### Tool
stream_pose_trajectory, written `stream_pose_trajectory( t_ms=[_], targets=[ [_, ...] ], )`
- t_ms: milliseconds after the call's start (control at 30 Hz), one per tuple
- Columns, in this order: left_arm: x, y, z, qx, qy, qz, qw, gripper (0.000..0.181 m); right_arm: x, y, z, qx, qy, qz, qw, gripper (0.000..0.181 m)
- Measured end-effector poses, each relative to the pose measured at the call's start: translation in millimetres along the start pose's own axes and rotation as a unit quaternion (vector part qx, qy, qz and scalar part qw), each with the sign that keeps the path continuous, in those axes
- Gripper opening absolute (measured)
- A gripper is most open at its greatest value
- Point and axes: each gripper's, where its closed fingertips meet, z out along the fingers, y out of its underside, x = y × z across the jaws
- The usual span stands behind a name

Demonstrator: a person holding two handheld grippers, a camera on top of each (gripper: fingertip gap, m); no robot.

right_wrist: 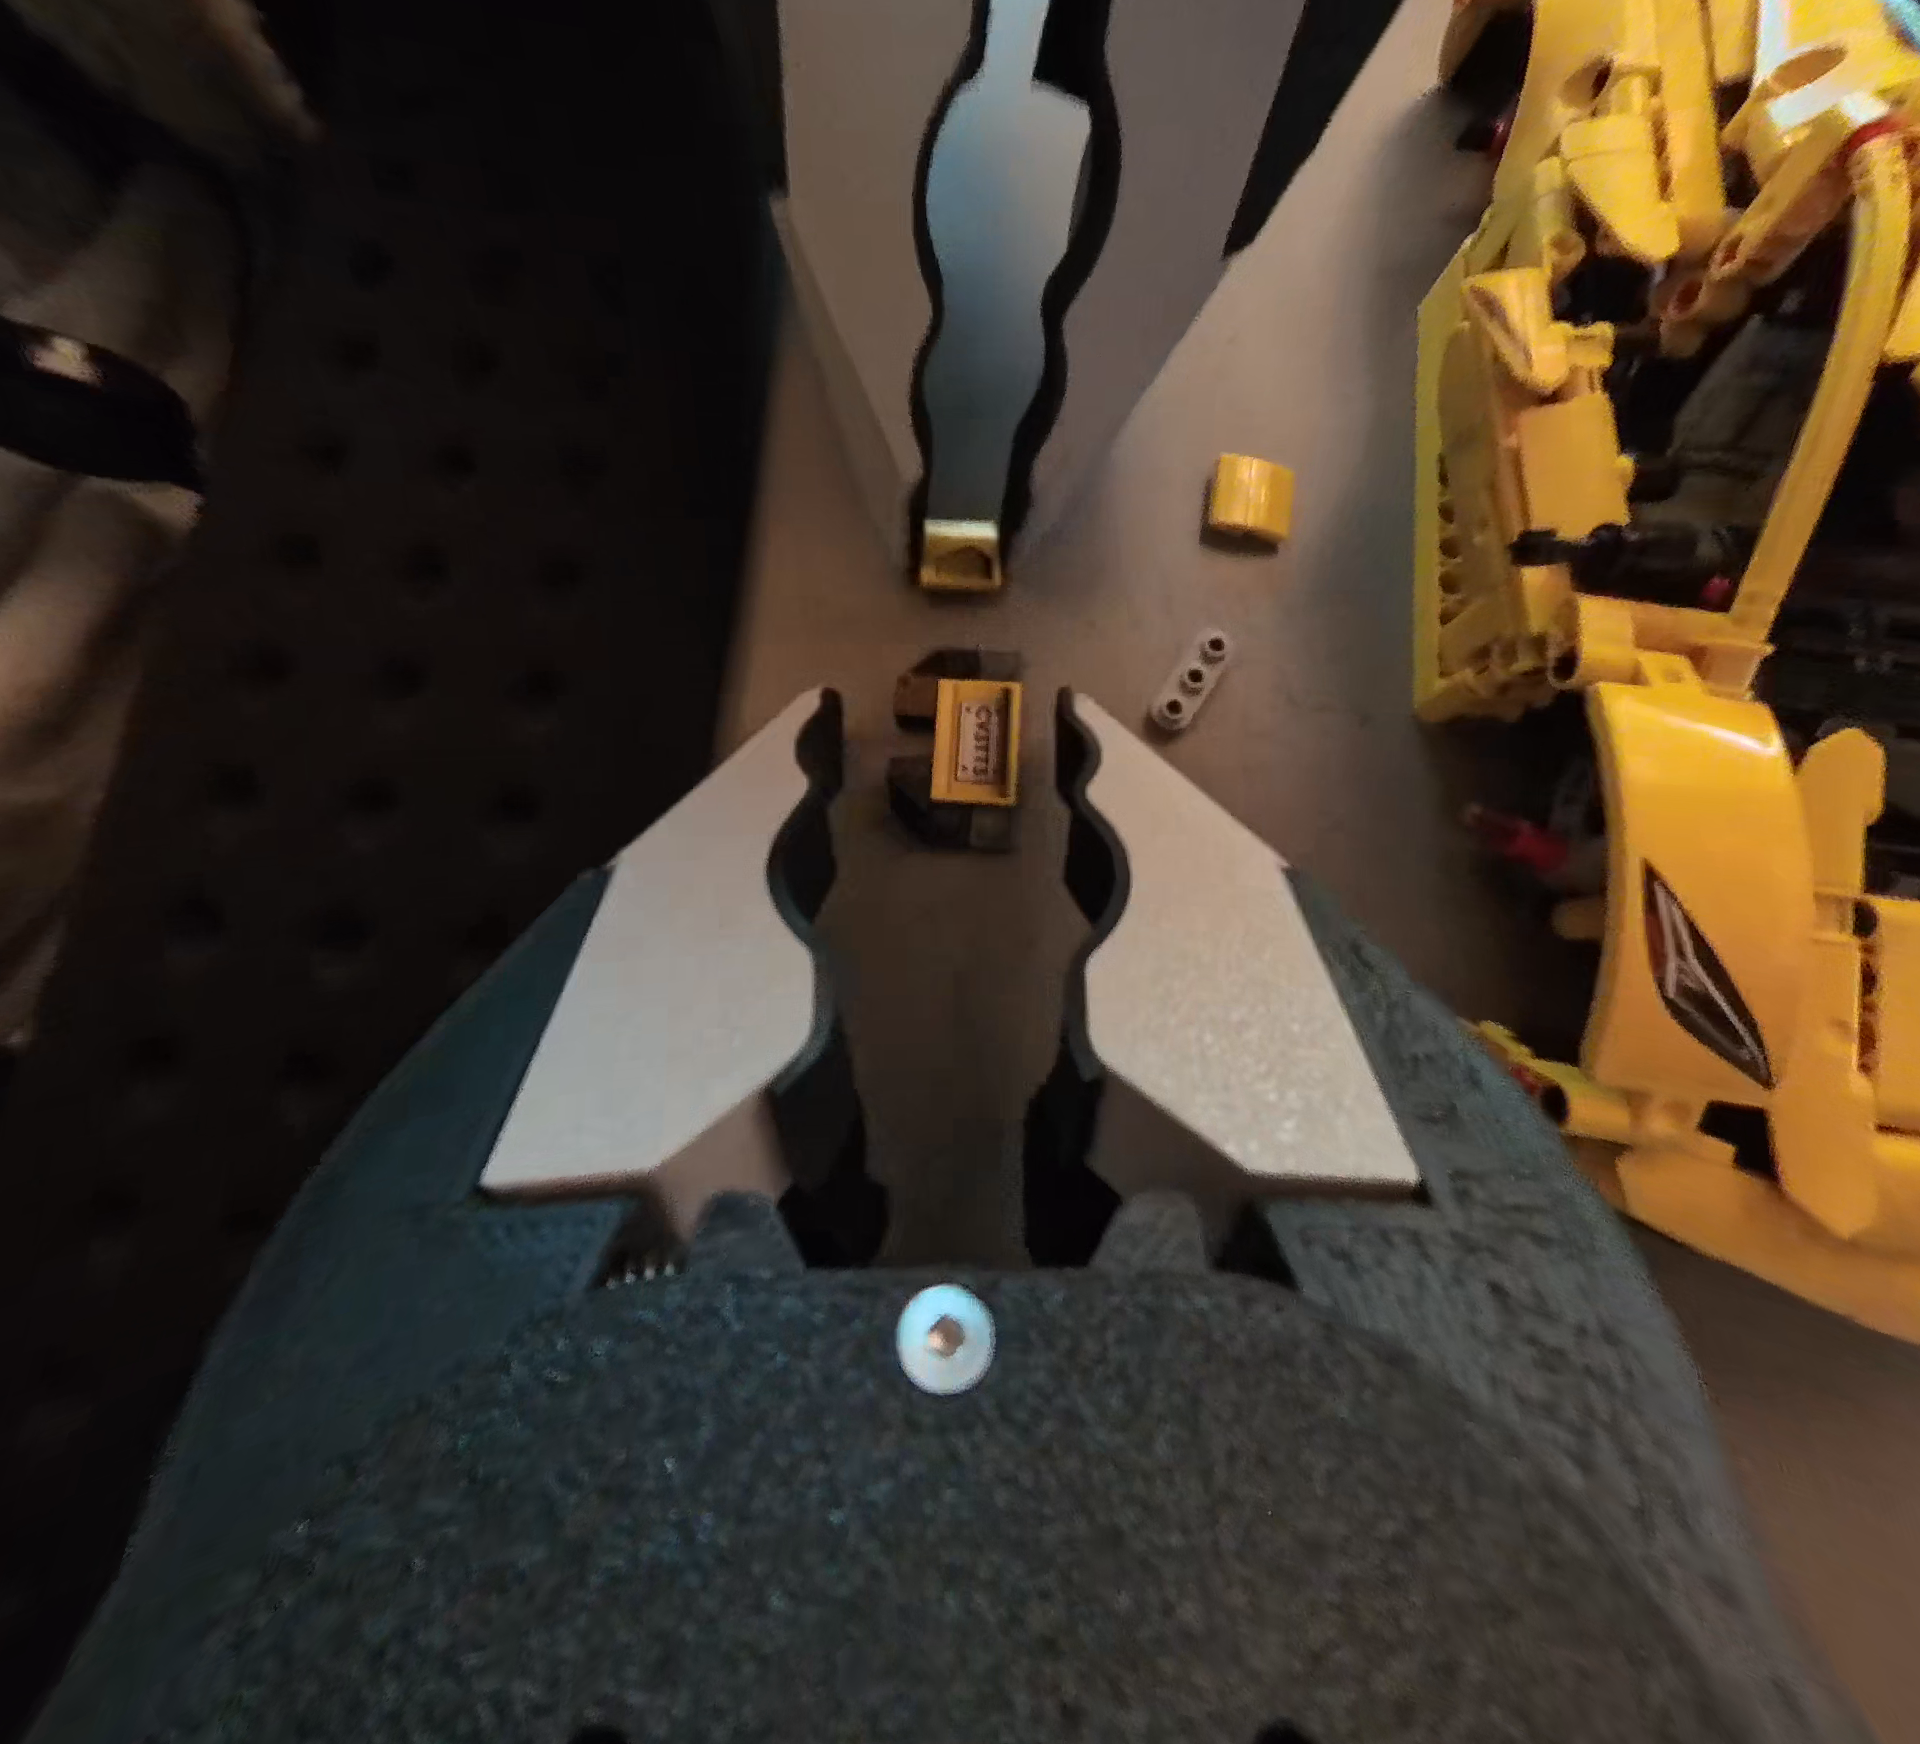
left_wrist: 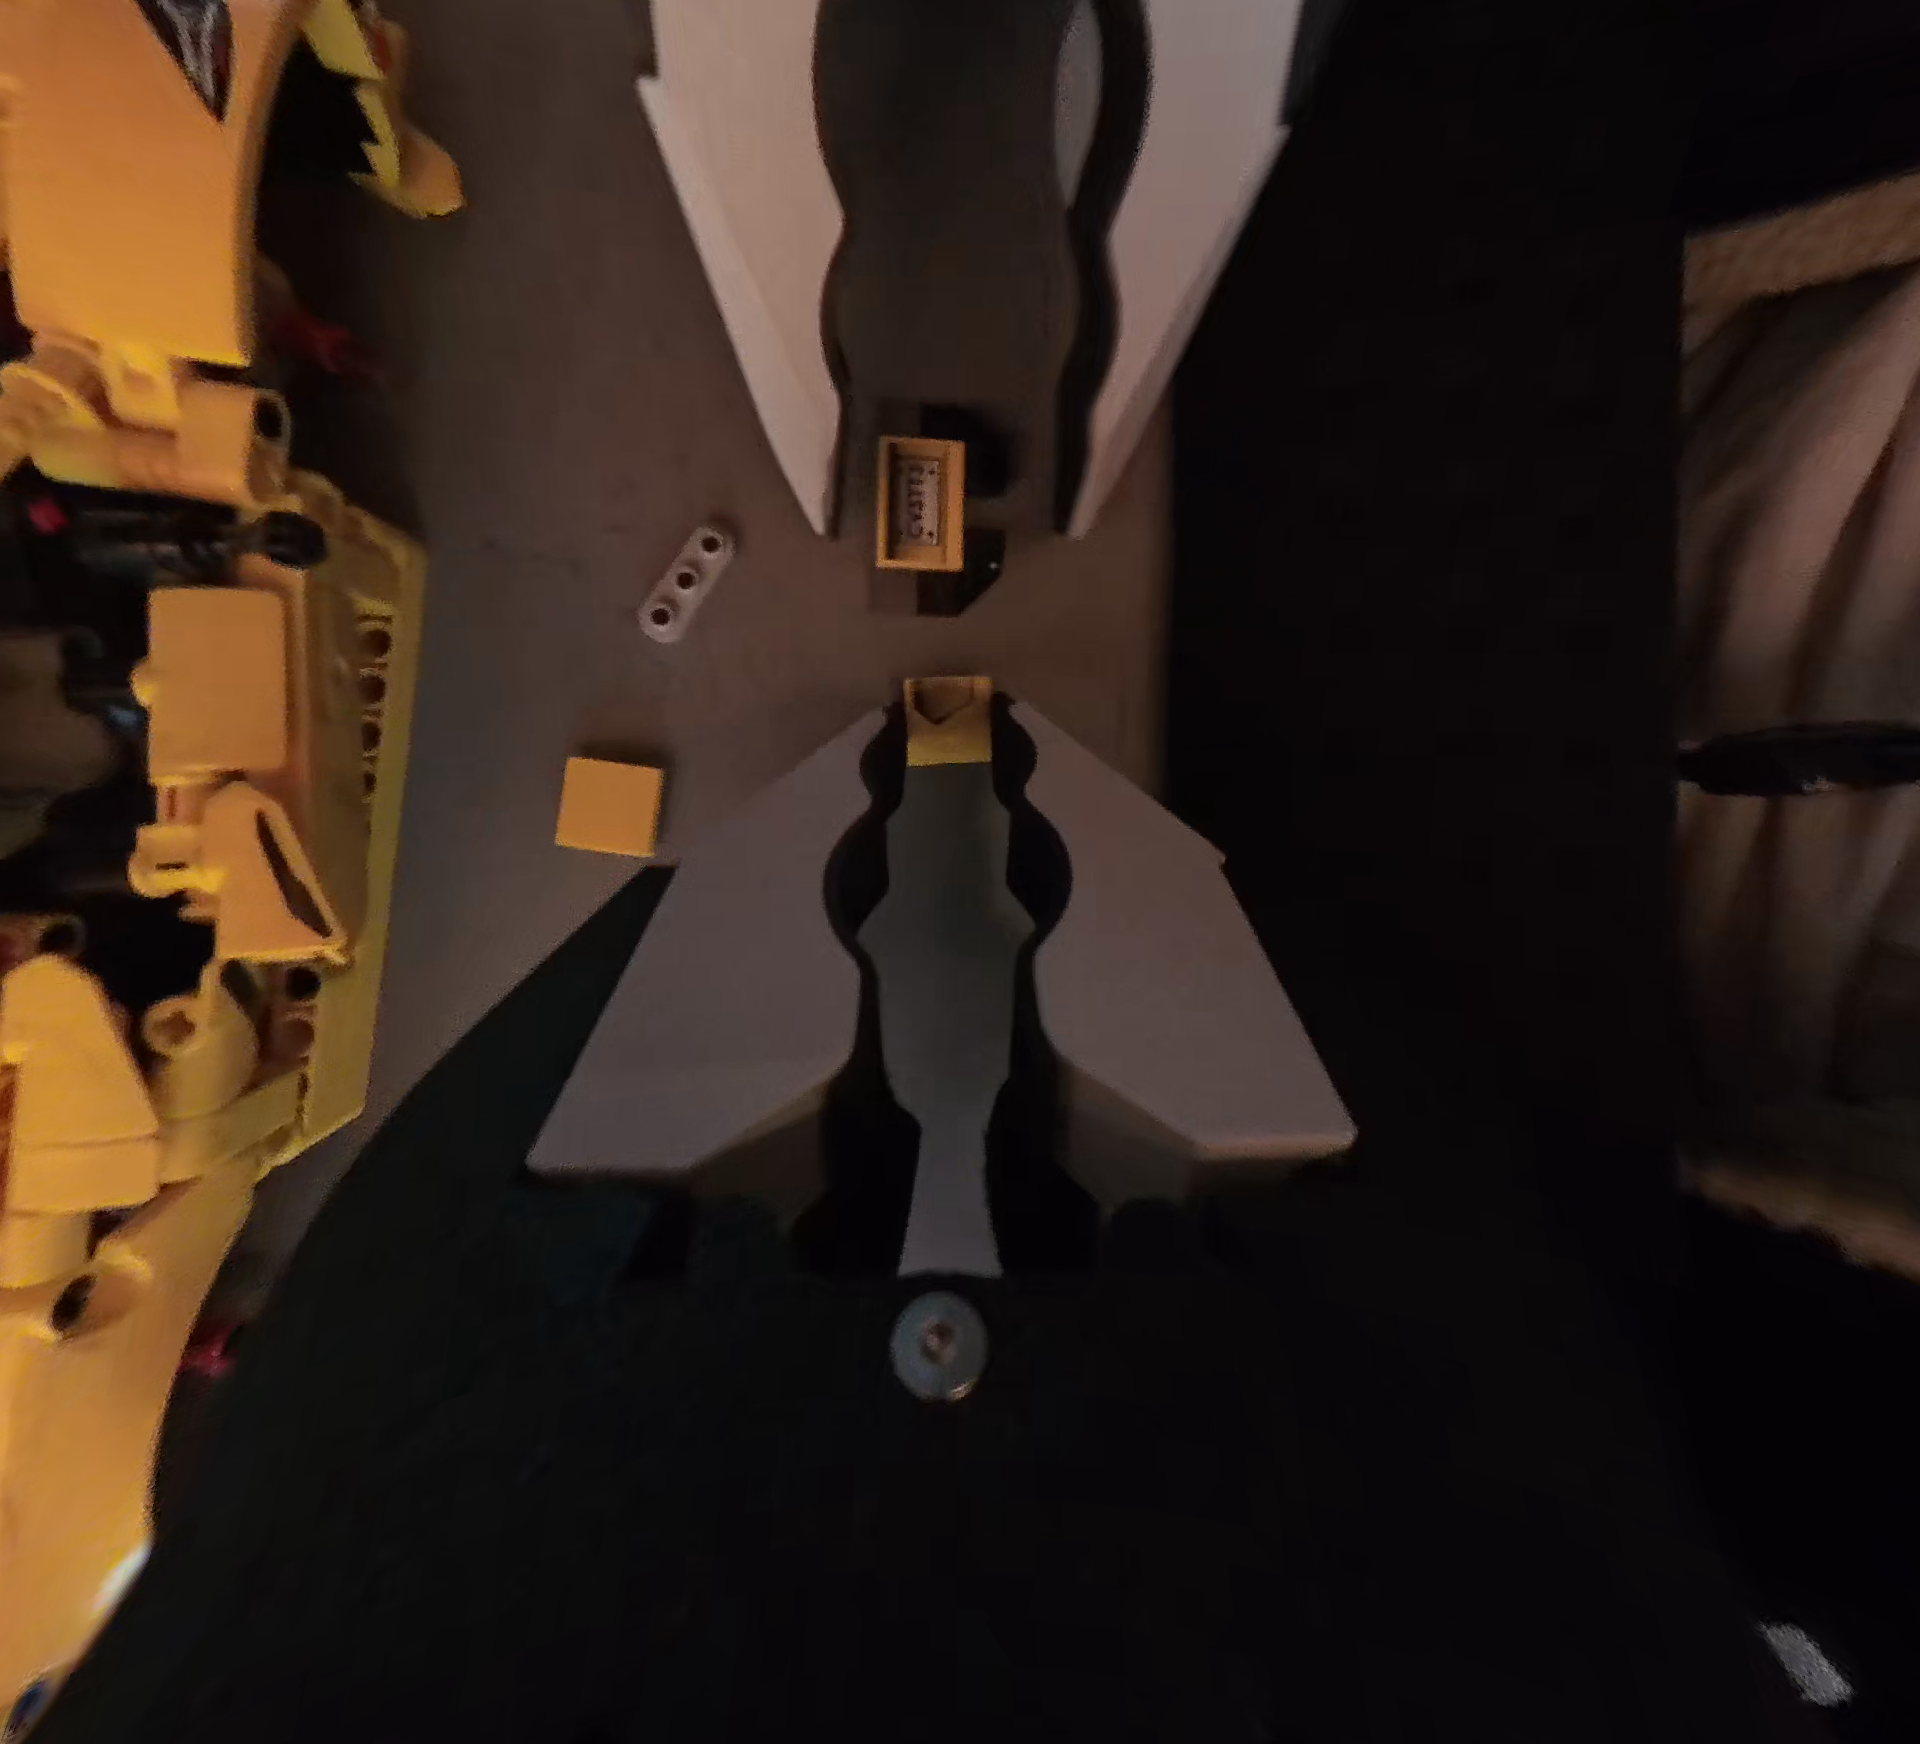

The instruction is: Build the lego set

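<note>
1. Left wrist view: the left gripper has its fingers pinched tight on a small yellow piece, right at the tips. Across from it the right gripper points back at it with its fingers spread wide.
2. Between those spread fingers, on the grey table, sits a little black block with a yellow plate on top; the plate carries a small sticker. It looks untouched by either finger.
3. Off toward the table's left edge is the big yellow lego car, half built and blurry. A small grey beam with three holes and a loose yellow square piece lie between the car and the grippers.
4. Right wrist view: same setup from the other side. The right gripper is open wide around the block with the yellow plate, gaps on both sides.
5. The left gripper comes in from the far side, clamped on its yellow piece, which hangs just short of the block.
6. The car fills the right side, with the grey beam and the yellow square piece beside it.
</note>
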Motion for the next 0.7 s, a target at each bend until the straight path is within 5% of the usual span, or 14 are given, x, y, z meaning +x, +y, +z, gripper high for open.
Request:
stream_pose_trajectory(
  t_ms=[167, 333, 500, 700],
  targets=[
    [-10.1, -4.7, -14.6, 0.042, -0.046, 0.006, 0.998, 0.027, 17.8, -9.7, -29.8, 0.063, 0.084, 0.039, 0.994, 0.037],
    [-51.3, 5.6, -42.7, 0.114, -0.148, -0.061, 0.98, 0.032, 48.0, -14.0, -61.4, 0.147, 0.246, 0.105, 0.952, 0.037],
    [-57.5, 16.0, -44.4, 0.109, -0.187, -0.115, 0.969, 0.032, 43.8, -19.0, -54.4, 0.149, 0.245, 0.107, 0.952, 0.035],
    [-29.9, 75.0, -138.2, 0.25, -0.305, -0.245, 0.886, 0.032, 41.5, -14.2, -45.8, 0.127, 0.24, 0.087, 0.958, 0.035]
  ],
)
